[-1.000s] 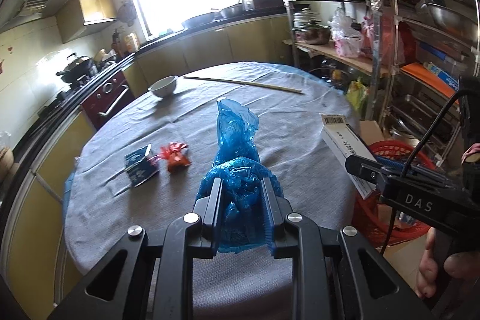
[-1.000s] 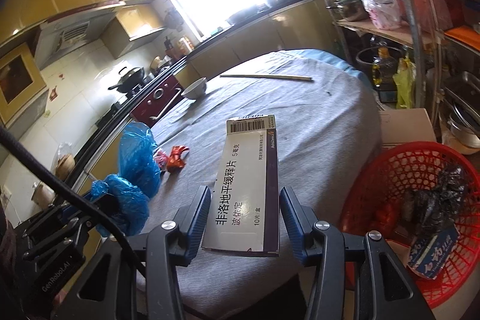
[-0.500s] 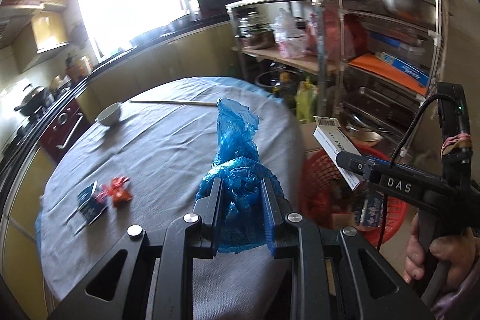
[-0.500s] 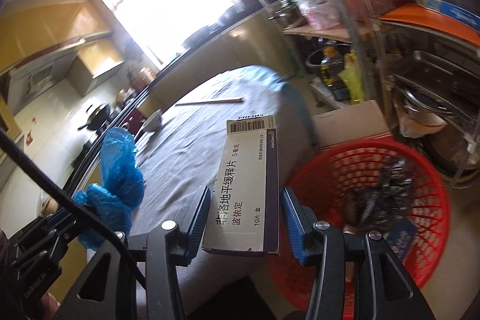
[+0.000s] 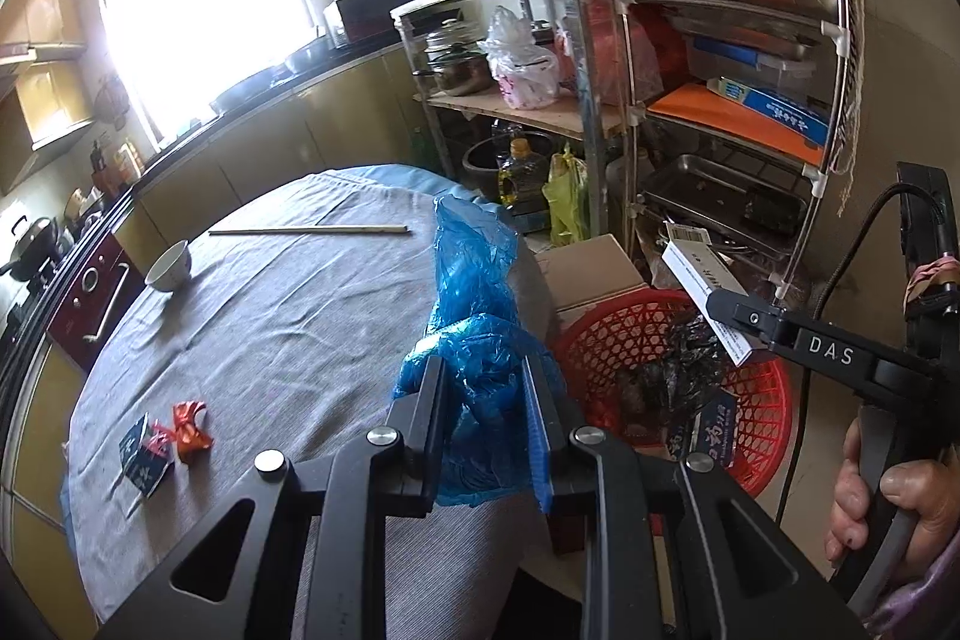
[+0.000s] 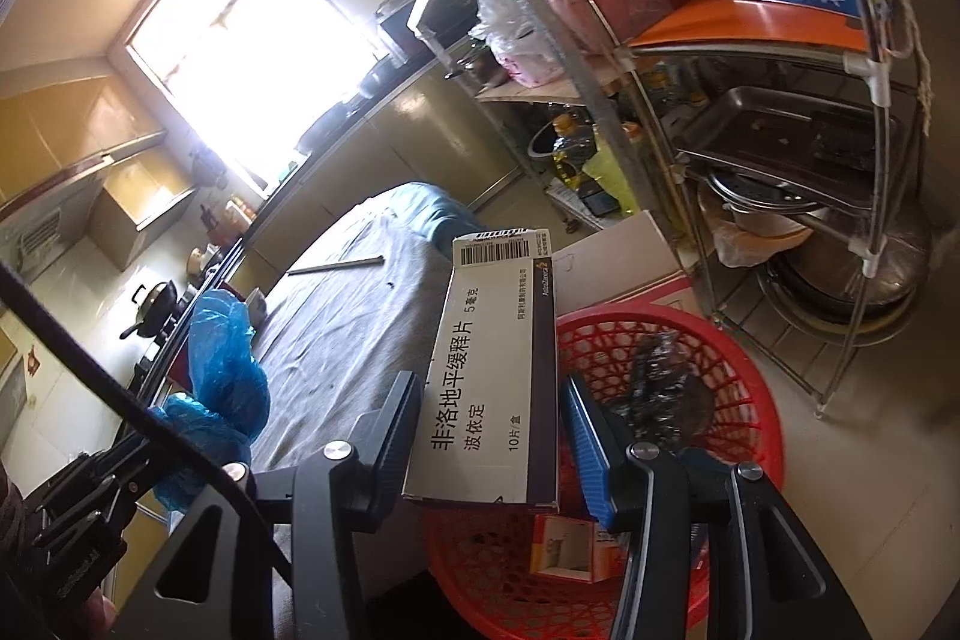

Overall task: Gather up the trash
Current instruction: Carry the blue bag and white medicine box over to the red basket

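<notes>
The crumpled blue plastic bag point(image 5: 474, 334) is pinched between the fingers of the left gripper point(image 5: 485, 424), above the near right edge of the tabletop point(image 5: 288, 316). The white medicine box point(image 6: 492, 370) is pinched by the right gripper point(image 6: 489, 436), above the red basket point(image 6: 744, 400) on the floor, right of the tabletop. On the tabletop lie a red wrapper point(image 5: 191, 421) beside a small dark packet point(image 5: 141, 460) at the near left, a white bowl point(image 5: 169, 267) and chopsticks point(image 5: 309, 231) farther away.

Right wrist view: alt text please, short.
The right gripper grips a flat white medicine box over a round red plastic basket already holding trash. At left, a crumpled blue plastic bag sits in the left gripper beside a grey-clothed table.
</notes>
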`<state>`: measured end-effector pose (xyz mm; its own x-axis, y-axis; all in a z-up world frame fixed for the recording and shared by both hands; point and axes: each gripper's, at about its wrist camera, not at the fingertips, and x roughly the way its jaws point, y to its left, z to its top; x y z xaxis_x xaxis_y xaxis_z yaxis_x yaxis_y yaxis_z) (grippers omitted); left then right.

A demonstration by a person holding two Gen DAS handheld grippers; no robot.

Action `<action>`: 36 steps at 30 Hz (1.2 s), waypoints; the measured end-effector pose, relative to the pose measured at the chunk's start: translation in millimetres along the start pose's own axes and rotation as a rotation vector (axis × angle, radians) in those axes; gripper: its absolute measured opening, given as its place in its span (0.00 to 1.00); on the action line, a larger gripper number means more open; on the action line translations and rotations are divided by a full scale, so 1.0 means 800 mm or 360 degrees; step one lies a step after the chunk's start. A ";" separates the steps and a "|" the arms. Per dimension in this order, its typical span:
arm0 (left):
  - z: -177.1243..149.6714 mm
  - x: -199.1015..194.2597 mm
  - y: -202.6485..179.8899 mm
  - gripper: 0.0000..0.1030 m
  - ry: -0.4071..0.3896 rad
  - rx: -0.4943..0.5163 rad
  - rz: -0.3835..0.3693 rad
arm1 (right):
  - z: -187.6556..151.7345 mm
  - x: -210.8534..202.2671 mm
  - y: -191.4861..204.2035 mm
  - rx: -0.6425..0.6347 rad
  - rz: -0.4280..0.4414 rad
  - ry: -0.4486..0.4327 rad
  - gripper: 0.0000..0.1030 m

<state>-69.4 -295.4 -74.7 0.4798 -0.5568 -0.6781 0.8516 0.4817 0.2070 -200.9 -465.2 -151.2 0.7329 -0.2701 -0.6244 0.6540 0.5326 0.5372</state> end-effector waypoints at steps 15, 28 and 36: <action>0.019 0.027 -0.050 0.24 0.0032 0.0127 -0.0038 | 0.005 -0.012 -0.052 0.0112 -0.0055 -0.0014 0.49; 0.023 0.049 -0.078 0.24 0.0079 0.0201 -0.0069 | 0.003 -0.014 -0.084 0.0190 -0.0078 0.0005 0.50; 0.022 0.058 -0.089 0.24 0.0105 0.0225 -0.0086 | 0.001 -0.014 -0.094 0.0216 -0.0084 0.0019 0.50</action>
<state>-104.1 -367.9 -108.3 0.4213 -0.5313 -0.7350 0.8993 0.3497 0.2627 -258.1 -502.8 -183.9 0.6952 -0.2849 -0.6599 0.7114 0.4045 0.5748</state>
